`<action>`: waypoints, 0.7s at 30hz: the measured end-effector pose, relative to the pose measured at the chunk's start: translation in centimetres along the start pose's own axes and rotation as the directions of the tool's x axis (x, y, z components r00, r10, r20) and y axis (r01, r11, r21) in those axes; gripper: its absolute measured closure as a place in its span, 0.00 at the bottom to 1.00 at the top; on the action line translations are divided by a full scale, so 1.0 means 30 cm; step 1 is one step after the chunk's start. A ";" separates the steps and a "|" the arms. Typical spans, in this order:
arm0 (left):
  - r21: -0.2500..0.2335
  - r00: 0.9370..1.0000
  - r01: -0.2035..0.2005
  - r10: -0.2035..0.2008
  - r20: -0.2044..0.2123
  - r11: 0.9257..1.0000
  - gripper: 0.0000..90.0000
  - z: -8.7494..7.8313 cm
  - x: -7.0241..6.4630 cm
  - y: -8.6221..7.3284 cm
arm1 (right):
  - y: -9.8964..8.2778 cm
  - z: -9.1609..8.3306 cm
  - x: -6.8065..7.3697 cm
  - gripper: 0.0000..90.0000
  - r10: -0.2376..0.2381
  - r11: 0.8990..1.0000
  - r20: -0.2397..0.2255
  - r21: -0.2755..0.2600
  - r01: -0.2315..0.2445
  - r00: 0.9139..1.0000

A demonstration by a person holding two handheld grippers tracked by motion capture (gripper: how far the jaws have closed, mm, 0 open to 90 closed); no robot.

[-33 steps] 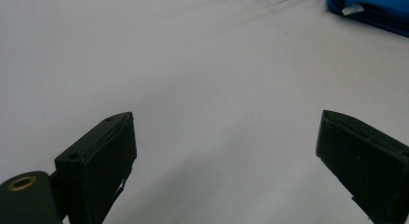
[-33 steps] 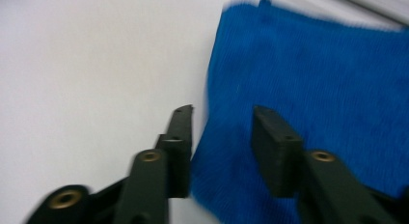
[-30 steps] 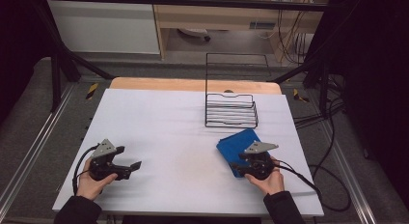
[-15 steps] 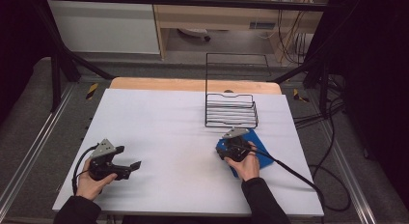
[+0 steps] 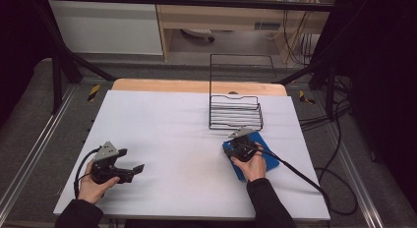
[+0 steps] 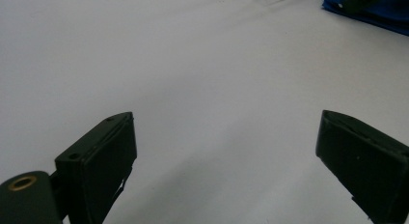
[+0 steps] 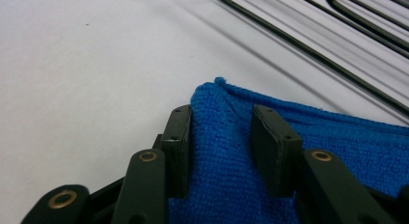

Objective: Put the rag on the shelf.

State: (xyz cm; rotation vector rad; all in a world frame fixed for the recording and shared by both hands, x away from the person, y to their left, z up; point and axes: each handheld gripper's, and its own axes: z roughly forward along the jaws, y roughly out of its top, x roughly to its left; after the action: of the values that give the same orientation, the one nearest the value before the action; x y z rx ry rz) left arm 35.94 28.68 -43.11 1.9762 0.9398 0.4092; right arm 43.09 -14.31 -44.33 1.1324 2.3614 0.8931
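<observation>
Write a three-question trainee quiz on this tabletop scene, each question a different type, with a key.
1. True or false: the left gripper has its jaws spread wide over bare table.
2. What lies between the right gripper jaws?
A. blue cloth
B. a wire
C. nothing
3. Fill in: beyond the cloth stands a black wire ____.

Key: 1 true; 2 A; 3 rack.

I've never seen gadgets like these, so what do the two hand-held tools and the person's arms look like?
Each is a chunky black handheld device. The left claw and right claw both end in two flat, black, rectangular jaws with small brass-coloured rivets at the joints. A grey three-cornered plate sits on top of each. A black cable trails from each. The person wears dark long sleeves.
</observation>
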 end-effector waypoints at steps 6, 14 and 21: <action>0.000 1.000 -0.004 0.004 0.000 1.000 0.08 0.000 -0.002 0.001 | -0.015 -0.002 0.020 0.69 -0.042 0.999 0.016 0.015 0.041 0.999; 0.000 1.000 -0.007 0.007 0.000 1.000 0.08 -0.002 -0.002 0.001 | -0.017 0.000 0.016 0.88 -0.060 0.998 0.060 0.010 0.060 0.996; -0.001 1.000 -0.006 0.006 0.001 1.000 0.08 -0.002 -0.001 0.001 | -0.020 -0.006 0.004 0.94 -0.030 1.000 0.054 -0.006 0.030 0.998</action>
State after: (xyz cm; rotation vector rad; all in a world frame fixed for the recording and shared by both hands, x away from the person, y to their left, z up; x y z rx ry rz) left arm 35.88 28.68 -43.05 1.9790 0.9329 0.4124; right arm 42.58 -14.59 -44.62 1.1016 2.3240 0.8499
